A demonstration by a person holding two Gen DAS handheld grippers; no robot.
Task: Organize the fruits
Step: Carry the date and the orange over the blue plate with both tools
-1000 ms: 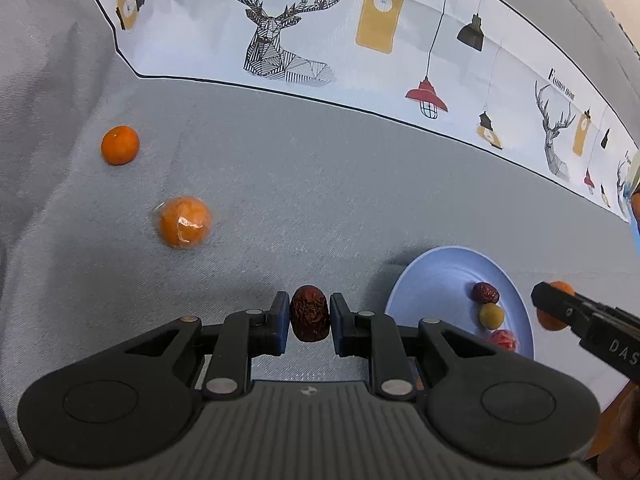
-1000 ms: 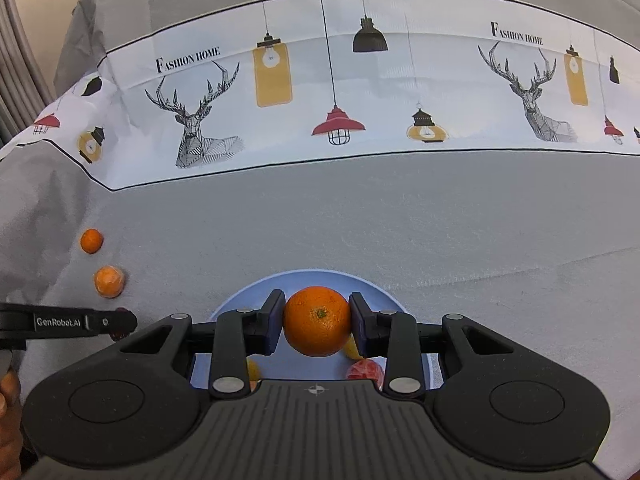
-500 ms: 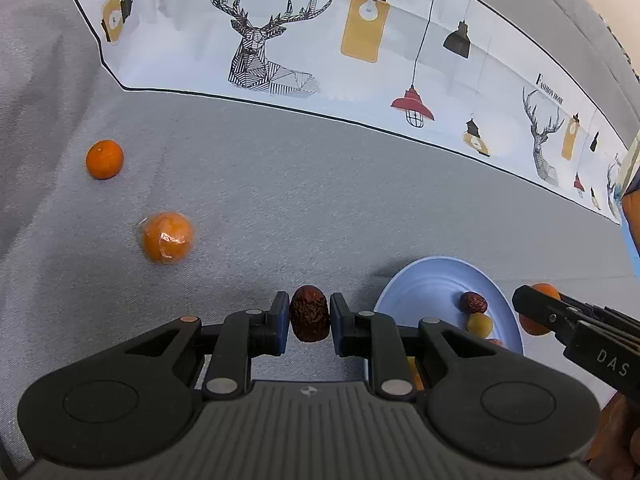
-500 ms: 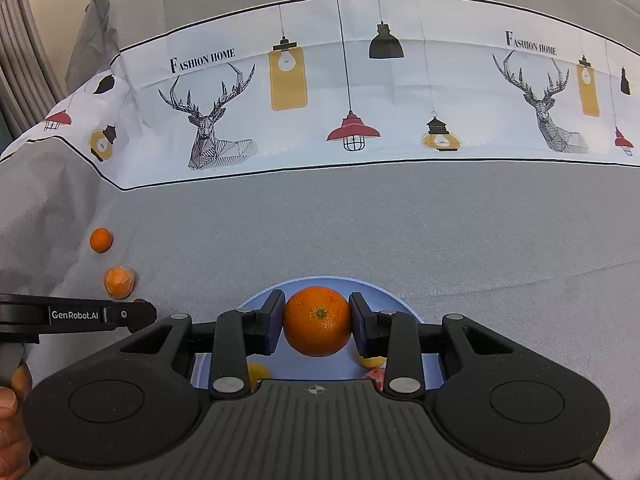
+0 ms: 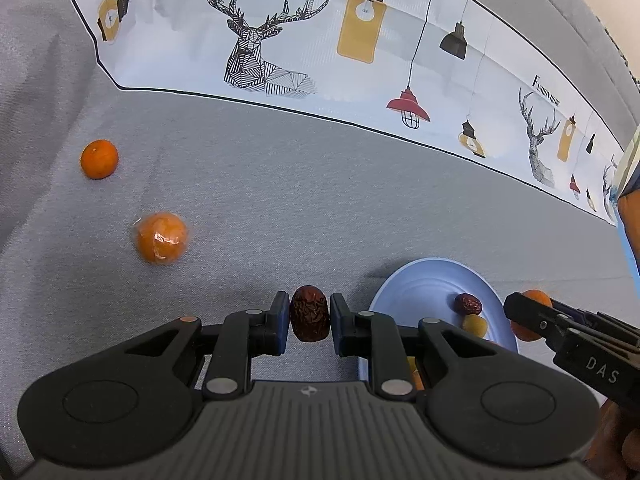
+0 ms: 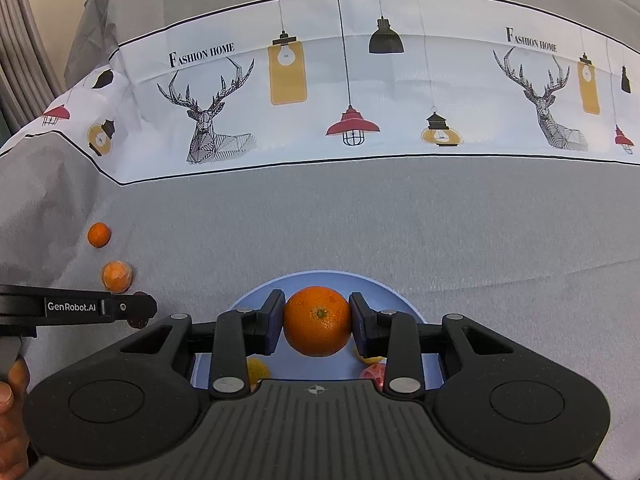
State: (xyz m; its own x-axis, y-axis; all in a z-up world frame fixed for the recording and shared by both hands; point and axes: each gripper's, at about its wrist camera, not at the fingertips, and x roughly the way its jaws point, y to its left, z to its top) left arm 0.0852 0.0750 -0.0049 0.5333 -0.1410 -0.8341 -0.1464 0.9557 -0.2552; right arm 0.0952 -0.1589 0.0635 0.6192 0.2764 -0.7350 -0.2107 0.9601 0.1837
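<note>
Left claw (image 5: 310,320) is clamped on a wrinkled dark-red date (image 5: 309,313), held above the grey cloth just left of the blue plate (image 5: 416,288). Right claw (image 6: 317,322) grips a round orange (image 6: 317,321), stem end facing the camera, held over the near half of that same plate (image 6: 256,292).

On the plate: a second date (image 5: 468,303) and a yellowish fruit (image 5: 475,324) touching it; in the right wrist view a yellow piece (image 6: 258,368) and a reddish piece (image 6: 372,372) sit at the plate's near edge, partly hidden by the claw body.

Left of the plate, well apart from it, a plastic-wrapped orange (image 5: 161,237) lies on the cloth. Farther out from the plate on the same side, a small bare mandarin (image 5: 99,159).

The bench is covered by a grey tablecloth (image 5: 280,200), lightly creased. Beyond the plate a white printed band (image 6: 360,92) crosses the cloth: geometric deer heads, hanging lamps in red, black and yellow, "FASHION HOME" lettering. Behind the band, more grey cloth. Far left of the plate, pale vertical curtain folds (image 6: 20,40) at the room edge.

A hand (image 6: 10,400) shows at the left claw's handle.
</note>
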